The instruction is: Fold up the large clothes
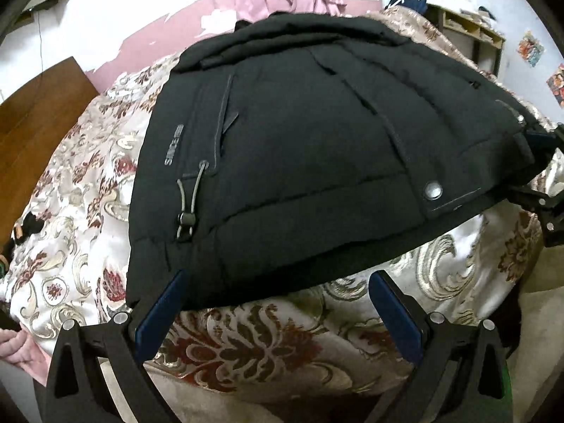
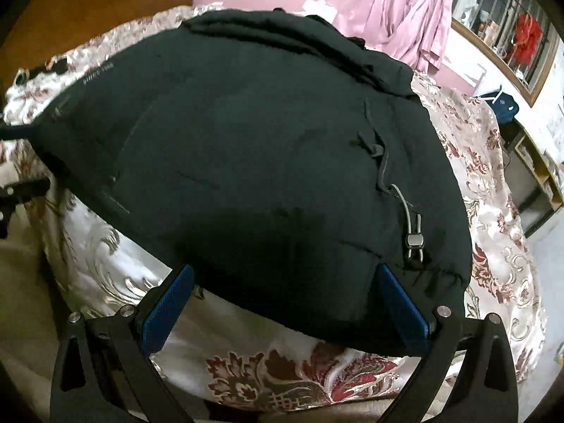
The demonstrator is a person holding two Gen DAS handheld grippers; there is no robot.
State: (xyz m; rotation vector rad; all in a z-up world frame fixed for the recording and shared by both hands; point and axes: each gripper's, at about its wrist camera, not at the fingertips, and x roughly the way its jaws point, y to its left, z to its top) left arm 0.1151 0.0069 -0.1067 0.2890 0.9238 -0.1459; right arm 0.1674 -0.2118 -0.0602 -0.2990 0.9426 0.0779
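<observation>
A black jacket [image 1: 317, 148] lies flat on the floral bed [image 1: 246, 345], its long axis running away from both cameras, hem nearest and collar far, while the left claw [image 1: 278, 313] and right claw [image 2: 287, 312] gape unclenched at the hem.

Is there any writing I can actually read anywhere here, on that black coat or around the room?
Small grey logo on the black jacket, beside the pocket zip: lettering there, too blurred to read.
The same logo in the right wrist view: too small to read.
Colourful pictures on the wall: no text can be made out.
Nothing else carries legible words or numbers.
</observation>
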